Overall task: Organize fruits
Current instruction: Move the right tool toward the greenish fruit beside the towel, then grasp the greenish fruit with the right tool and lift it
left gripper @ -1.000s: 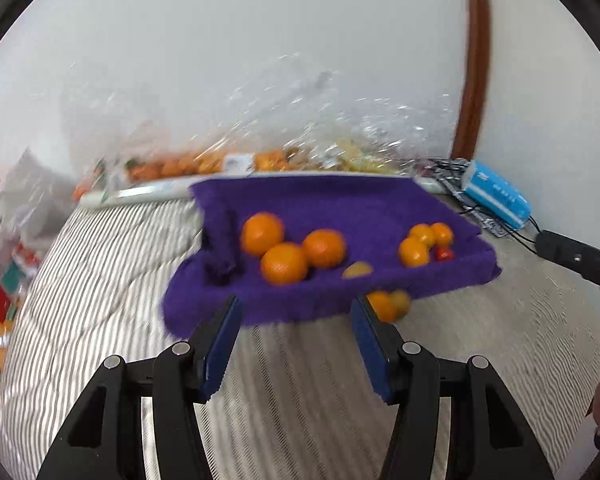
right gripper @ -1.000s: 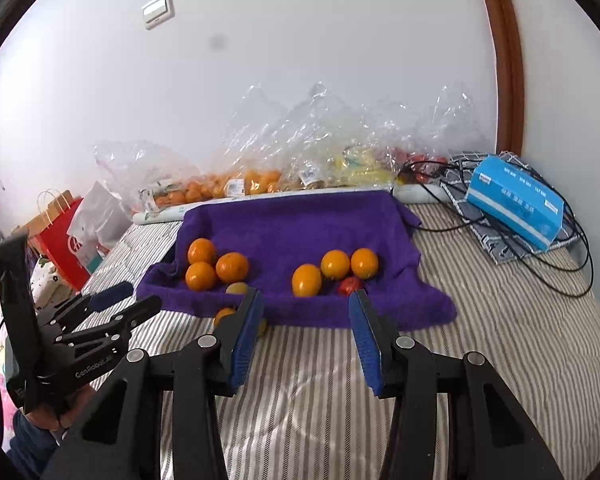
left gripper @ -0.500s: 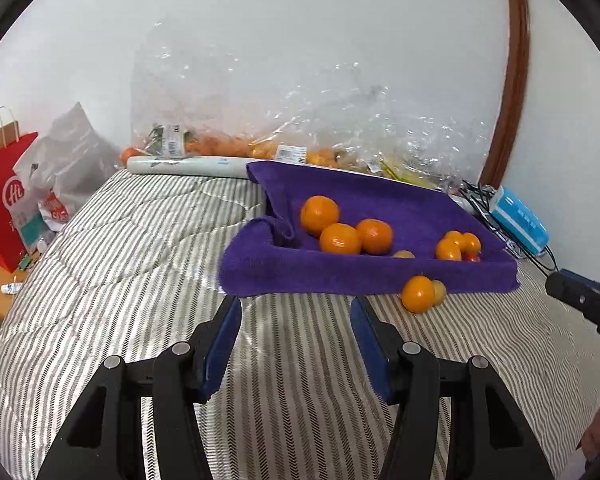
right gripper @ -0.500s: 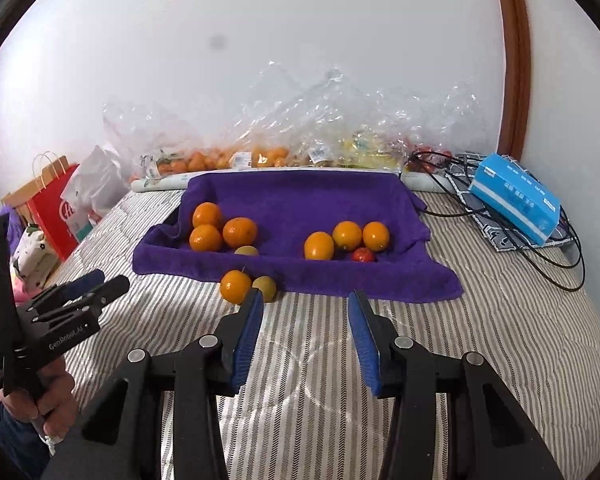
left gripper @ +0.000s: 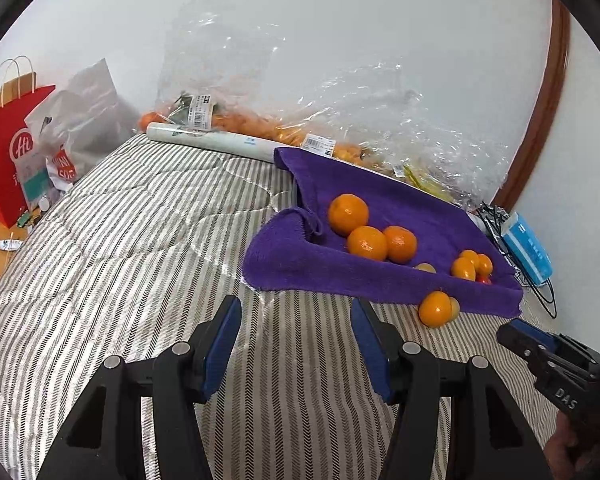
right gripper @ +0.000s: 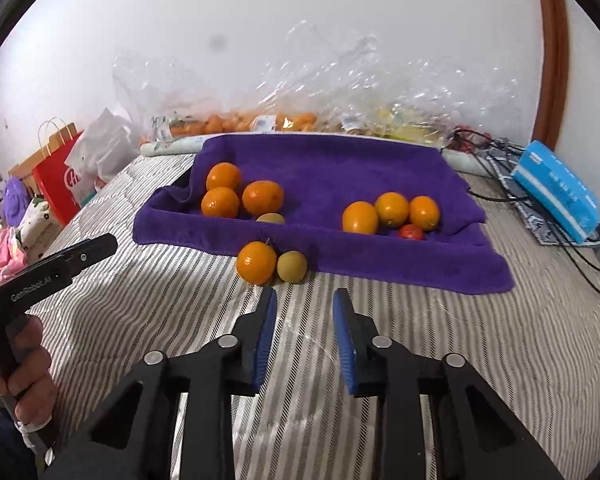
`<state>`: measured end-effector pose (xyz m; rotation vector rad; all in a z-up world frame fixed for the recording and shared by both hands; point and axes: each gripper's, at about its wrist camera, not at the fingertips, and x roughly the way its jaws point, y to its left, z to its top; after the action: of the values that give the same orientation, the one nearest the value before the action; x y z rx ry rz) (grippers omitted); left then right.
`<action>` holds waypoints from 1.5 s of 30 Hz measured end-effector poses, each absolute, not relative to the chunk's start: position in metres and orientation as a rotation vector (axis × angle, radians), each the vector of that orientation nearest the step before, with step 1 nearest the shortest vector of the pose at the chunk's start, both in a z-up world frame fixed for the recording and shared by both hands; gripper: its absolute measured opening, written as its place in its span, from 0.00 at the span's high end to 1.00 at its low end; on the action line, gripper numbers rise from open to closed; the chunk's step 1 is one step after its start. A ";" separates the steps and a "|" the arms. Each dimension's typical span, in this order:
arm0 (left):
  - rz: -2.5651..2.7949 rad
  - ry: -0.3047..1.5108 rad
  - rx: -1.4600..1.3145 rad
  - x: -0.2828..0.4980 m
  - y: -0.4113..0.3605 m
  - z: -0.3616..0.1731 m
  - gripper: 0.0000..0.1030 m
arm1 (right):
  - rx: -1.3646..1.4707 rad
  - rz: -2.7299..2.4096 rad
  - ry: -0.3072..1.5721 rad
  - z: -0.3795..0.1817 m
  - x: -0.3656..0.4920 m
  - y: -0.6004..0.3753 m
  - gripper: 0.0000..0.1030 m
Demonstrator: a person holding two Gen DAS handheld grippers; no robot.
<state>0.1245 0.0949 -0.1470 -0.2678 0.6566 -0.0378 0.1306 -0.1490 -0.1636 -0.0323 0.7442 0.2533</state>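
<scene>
A purple towel [right gripper: 340,160] lies on the striped bed with three oranges [right gripper: 240,194] at its left and three smaller ones [right gripper: 392,210] beside a red fruit [right gripper: 411,232] at its right. In front of the towel's near edge, one orange [right gripper: 256,262] and a yellow-green fruit [right gripper: 292,266] lie on the cover. My right gripper [right gripper: 305,294] hangs just short of these two, its jaws closing to a narrow gap with nothing between them. My left gripper [left gripper: 296,304] stands open and empty before the towel's left corner [left gripper: 260,264]; the loose orange [left gripper: 434,308] is to its right.
Clear plastic bags [right gripper: 300,120] of fruit and a white roll [left gripper: 212,144] line the wall behind the towel. A blue box [right gripper: 556,188] and black cables [right gripper: 580,256] lie at the right. A red paper bag [left gripper: 4,152] and a white bag stand off the bed's left side.
Both grippers have sunk and moved toward the towel; the fruit looks larger. The right gripper's jaws have drawn in. The left gripper's jaws keep the same width.
</scene>
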 end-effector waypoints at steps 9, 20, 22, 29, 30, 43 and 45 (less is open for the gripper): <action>-0.063 0.696 -0.384 0.131 0.111 -0.152 0.47 | -0.024 0.254 0.769 -0.175 0.159 -0.146 0.78; -0.080 0.723 -0.429 0.135 0.116 -0.157 0.47 | -0.031 0.287 0.789 -0.185 0.186 -0.132 0.80; -0.080 0.722 -0.422 0.135 0.114 -0.157 0.47 | -0.036 0.290 0.790 -0.186 0.186 -0.130 0.80; -0.078 0.719 -0.414 0.135 0.114 -0.156 0.47 | -0.064 0.302 0.809 -0.189 0.187 -0.124 0.79; -0.075 0.718 -0.413 0.135 0.114 -0.157 0.47 | -0.077 0.302 0.821 -0.191 0.188 -0.122 0.79; -0.080 0.736 -0.361 0.138 0.105 -0.160 0.47 | -0.065 0.308 0.778 -0.181 0.175 -0.140 0.77; -0.085 0.738 -0.334 0.139 0.100 -0.160 0.47 | -0.053 0.299 0.756 -0.177 0.164 -0.154 0.77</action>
<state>0.1393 0.1003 -0.1605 -0.3339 0.7384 -0.0847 0.1639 -0.1541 -0.1774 -0.0535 0.7559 0.2991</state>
